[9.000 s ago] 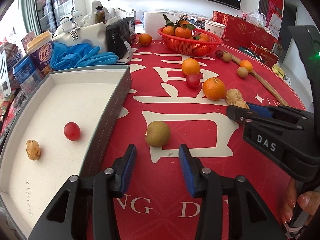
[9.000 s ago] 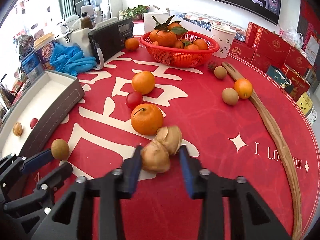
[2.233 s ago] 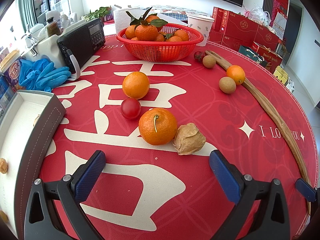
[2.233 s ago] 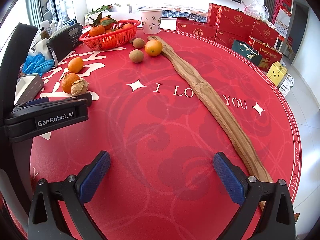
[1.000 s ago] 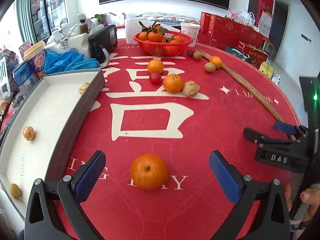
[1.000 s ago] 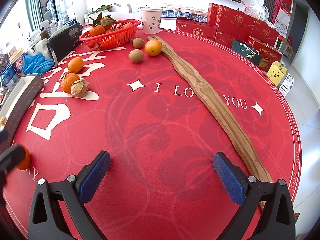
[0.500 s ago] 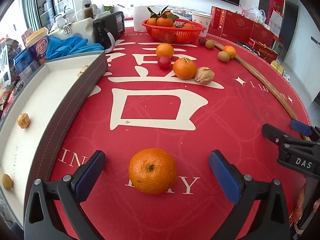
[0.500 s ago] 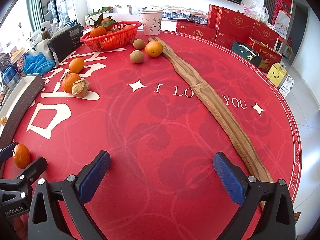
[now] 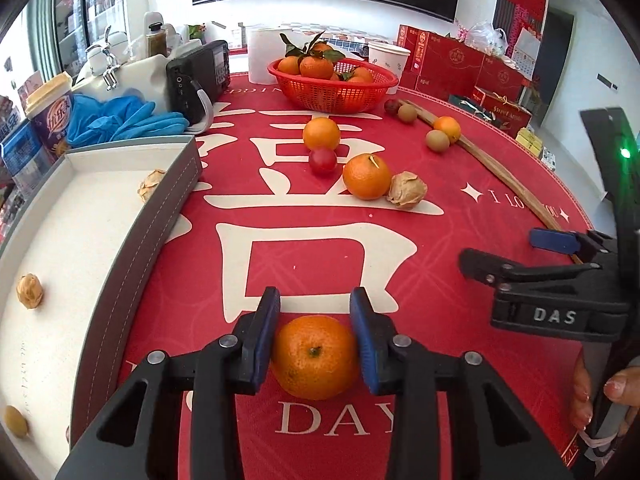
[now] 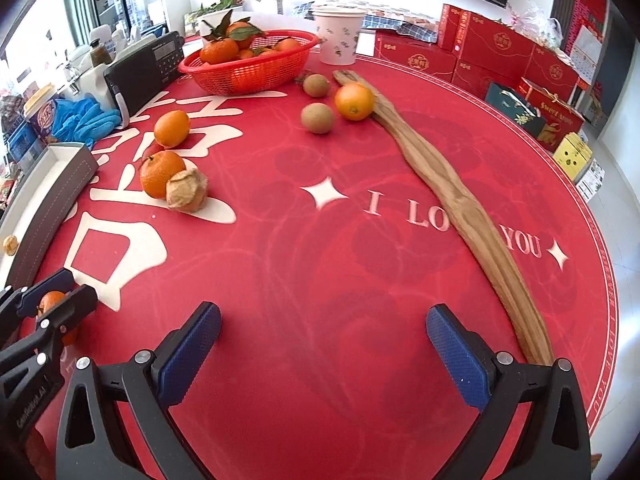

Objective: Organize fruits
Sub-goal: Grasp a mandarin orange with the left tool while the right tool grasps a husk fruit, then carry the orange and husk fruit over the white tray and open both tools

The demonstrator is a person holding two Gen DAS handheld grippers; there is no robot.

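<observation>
**Desk:** What does the left claw have?

**Photographer:** The left gripper [image 9: 315, 330] is clamped on a mandarin [image 9: 316, 356], both blue pads [image 9: 262, 336] pressed to its flanks, the stem end facing the lens. The fruit sits low over the red tablecloth [image 9: 320, 264], above the lettering "DAY". Whether it touches the cloth cannot be told.

**Desk:** And the right?

**Photographer:** The right gripper [image 10: 323, 350] hangs with its jaws wide apart and nothing between them, over bare red cloth. In its view the left gripper [image 10: 52, 304] shows at far left, a sliver of the orange fruit between its fingers.

**Desk:** What lies around the left claw?

**Photographer:** To its left runs the grey-walled tray [image 9: 132, 248] with a white floor, holding a husked fruit [image 9: 151, 190] in the far corner, a walnut [image 9: 29, 291] nearer, and a small yellow-green fruit [image 9: 15, 421] nearest. Ahead of the claw, well apart, sit a large orange [image 9: 366, 176] touching a papery husked fruit [image 9: 407, 190], a cherry tomato [image 9: 322, 160] and another orange [image 9: 321, 133]. Farther ahead stands the red basket [image 9: 340, 94] of leafy mandarins. Ahead and to the right, a kiwi [image 9: 437, 140] and a small orange [image 9: 447, 129] lie beside a long wooden strip [image 9: 500, 176].
</observation>
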